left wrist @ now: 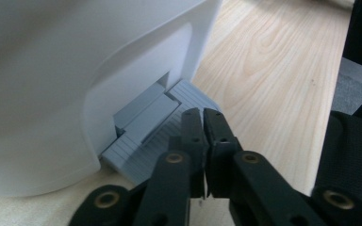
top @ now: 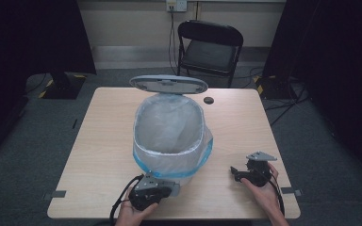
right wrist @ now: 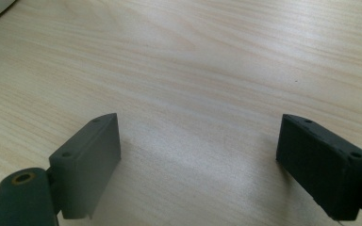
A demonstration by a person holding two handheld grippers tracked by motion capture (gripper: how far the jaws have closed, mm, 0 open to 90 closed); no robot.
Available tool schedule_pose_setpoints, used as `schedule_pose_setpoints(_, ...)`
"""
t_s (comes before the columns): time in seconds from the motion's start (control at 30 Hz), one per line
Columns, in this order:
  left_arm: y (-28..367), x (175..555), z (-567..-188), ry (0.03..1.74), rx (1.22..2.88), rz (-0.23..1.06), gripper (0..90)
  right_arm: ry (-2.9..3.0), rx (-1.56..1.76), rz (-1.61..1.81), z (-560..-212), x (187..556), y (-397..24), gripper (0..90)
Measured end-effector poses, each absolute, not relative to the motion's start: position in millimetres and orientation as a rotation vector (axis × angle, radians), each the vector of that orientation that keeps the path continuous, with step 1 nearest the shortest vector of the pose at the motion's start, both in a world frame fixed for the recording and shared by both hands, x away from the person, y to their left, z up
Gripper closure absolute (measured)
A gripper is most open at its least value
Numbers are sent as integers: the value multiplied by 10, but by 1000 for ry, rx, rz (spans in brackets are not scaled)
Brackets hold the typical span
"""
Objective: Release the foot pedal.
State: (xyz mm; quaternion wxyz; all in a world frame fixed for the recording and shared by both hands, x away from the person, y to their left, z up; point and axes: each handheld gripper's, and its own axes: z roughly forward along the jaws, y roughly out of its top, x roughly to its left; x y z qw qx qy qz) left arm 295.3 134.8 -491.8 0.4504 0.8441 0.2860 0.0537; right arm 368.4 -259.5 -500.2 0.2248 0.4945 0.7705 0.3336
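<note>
Pedal bin (top: 172, 136): mid-table (top: 108, 141), bag-lined, lid (top: 168, 84) already raised. Left tongs (left wrist: 202, 117): together, tips on the grey foot pedal (left wrist: 146, 141), holding nothing. Right tongs (right wrist: 198, 155): wide apart, empty, low over bare wood. Remaining: likely release pedal, lid to drop.

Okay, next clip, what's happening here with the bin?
A person sits at a wooden table with a gripper in each hand. The left gripper, jaws shut with nothing between them, rests its tips on the grey foot pedal of a white pedal bin. The bin's lid stands open, showing a clear liner bag with a blue edge. The right gripper is wide open and empty, low over bare tabletop to the bin's right.
</note>
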Motion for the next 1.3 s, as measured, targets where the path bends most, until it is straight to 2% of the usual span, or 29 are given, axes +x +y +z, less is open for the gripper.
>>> schedule_pose_setpoints(0.2, 1371, 2920, -4889, 680, 2062, 111, 772, 2125, 1366, 920, -5001, 3684, -2594, 136)
schedule_pose_setpoints(0.33, 1400, 2920, -4872, 668, 2033, 100, 757, 2126, 1367, 921, -5001, 3683, -2594, 136)
schedule_pose_setpoints(0.53, 1487, 2830, -4825, 672, 1994, 92, 652, 2126, 1366, 921, -5001, 3684, -2595, 136)
schedule_pose_setpoints(0.6, 1526, 2799, -4819, 672, 2005, 99, 590, 2126, 1366, 921, -5001, 3684, -2595, 136)
schedule_pose_setpoints(0.77, 1688, 2810, -4713, 668, 2007, 142, 573, 2127, 1368, 924, -5000, 3683, -2597, 139)
schedule_pose_setpoints(0.97, 1999, 2872, -4685, 783, 1966, 155, 486, 2127, 1367, 925, -5000, 3684, -2600, 140)
schedule_pose_setpoints(1.23, 2427, 3040, -4681, 968, 1959, 358, 448, 2127, 1367, 925, -5000, 3684, -2601, 143)
schedule_pose_setpoints(1.3, 2524, 3103, -4720, 1028, 1960, 402, 409, 2124, 1368, 926, -4999, 3683, -2606, 152)
